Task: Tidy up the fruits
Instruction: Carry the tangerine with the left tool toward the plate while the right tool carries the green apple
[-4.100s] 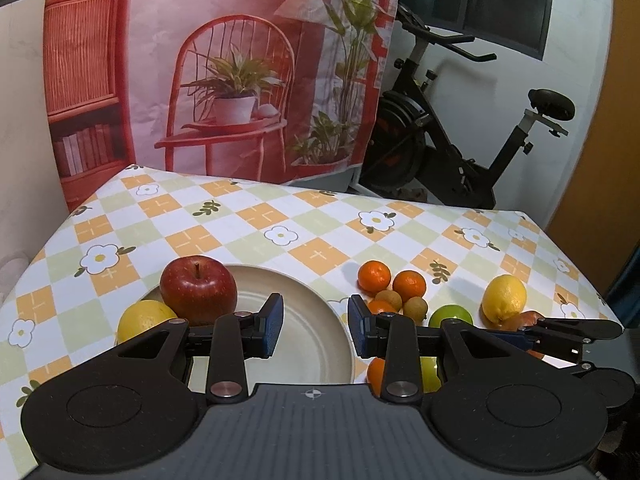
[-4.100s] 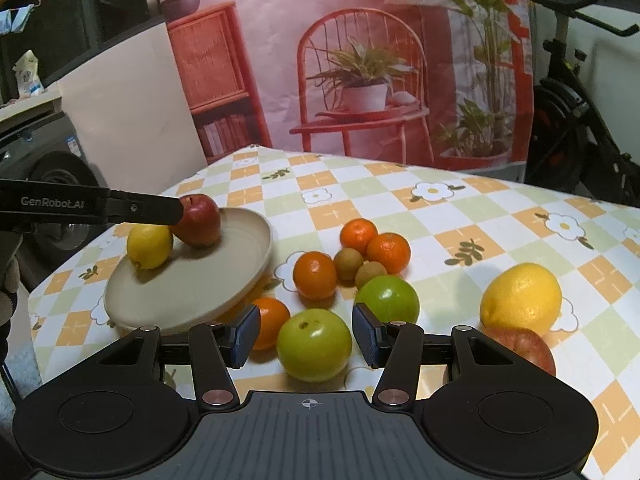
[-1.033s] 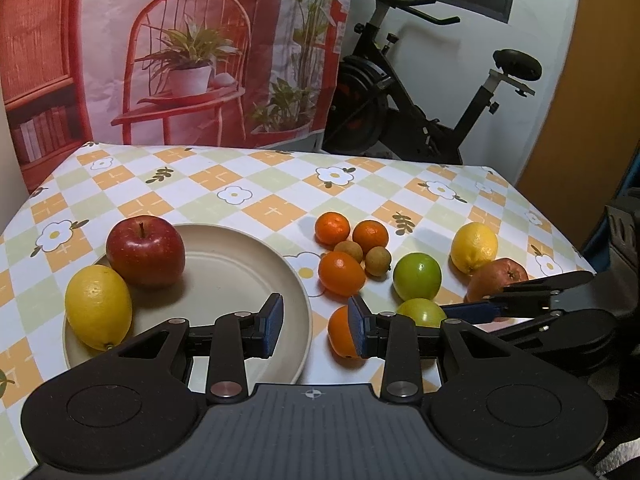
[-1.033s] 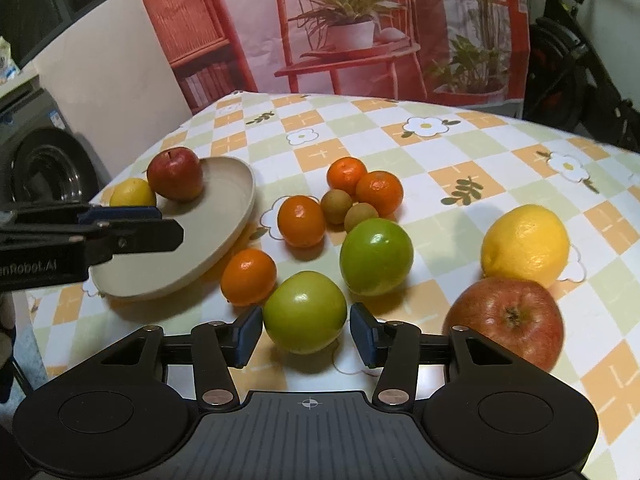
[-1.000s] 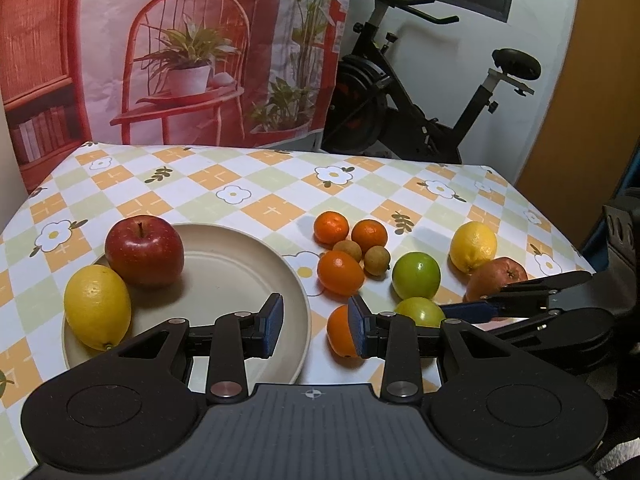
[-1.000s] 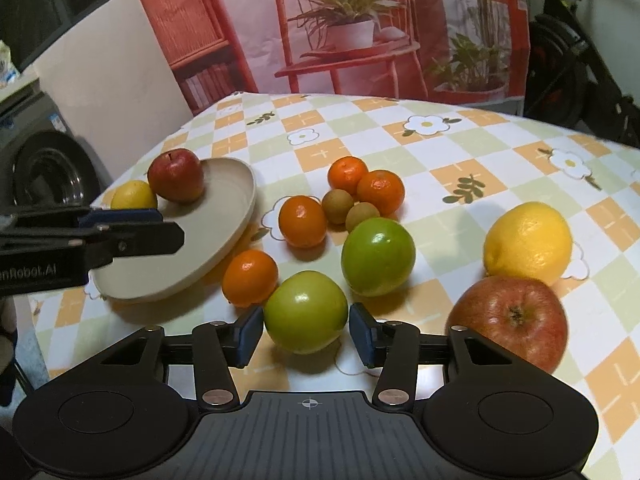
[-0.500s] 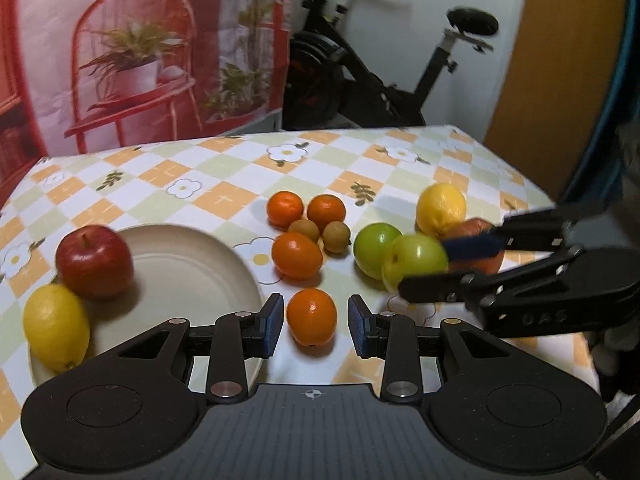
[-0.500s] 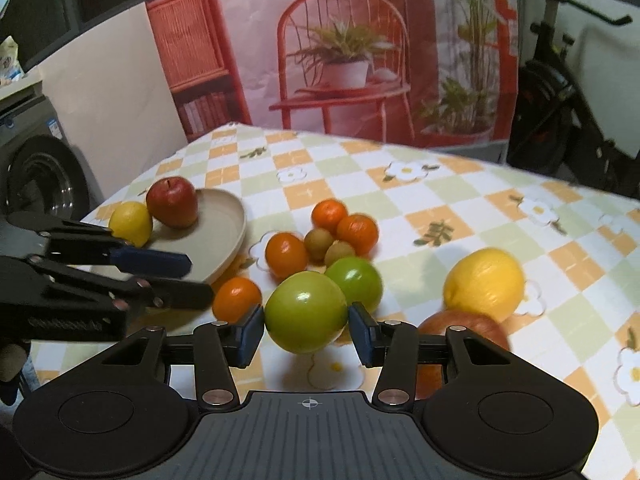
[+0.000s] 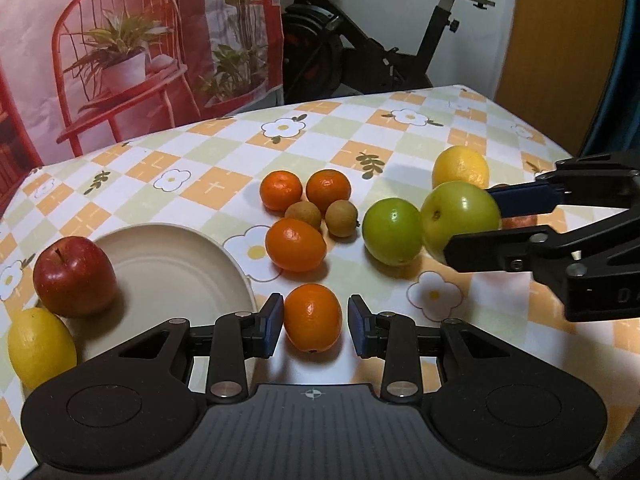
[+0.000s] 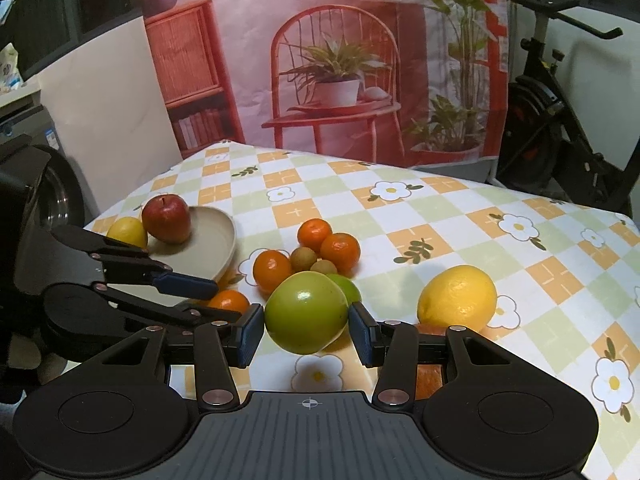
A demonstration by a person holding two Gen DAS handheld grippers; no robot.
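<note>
Your desk (image 9: 400, 128) carries a checked, flower-print cloth, with a printed backdrop (image 10: 320, 60) and an exercise bike (image 9: 360, 48) behind it. The beige plate (image 9: 168, 264) sits at the desk's left end and holds a red apple (image 9: 74, 276) and a lemon (image 9: 40, 346), both at its left rim.

Your right hand-held gripper (image 10: 307, 330) is clamped on a green apple (image 10: 306, 312), pads pressed to both sides, the fruit clear of the cloth. A second green apple (image 9: 392, 231) rests on the desk just behind it, and a second lemon (image 10: 456, 296) lies to the right, with another red apple mostly hidden behind the gripper body.

Your left hand-held gripper (image 9: 313, 325) straddles an orange (image 9: 313, 317) lying just right of the plate (a slim gap shows at each pad, so it is not gripped). Three more oranges (image 9: 295, 245) and two small brown fruits (image 9: 341, 219) cluster beyond it, mid-desk.
</note>
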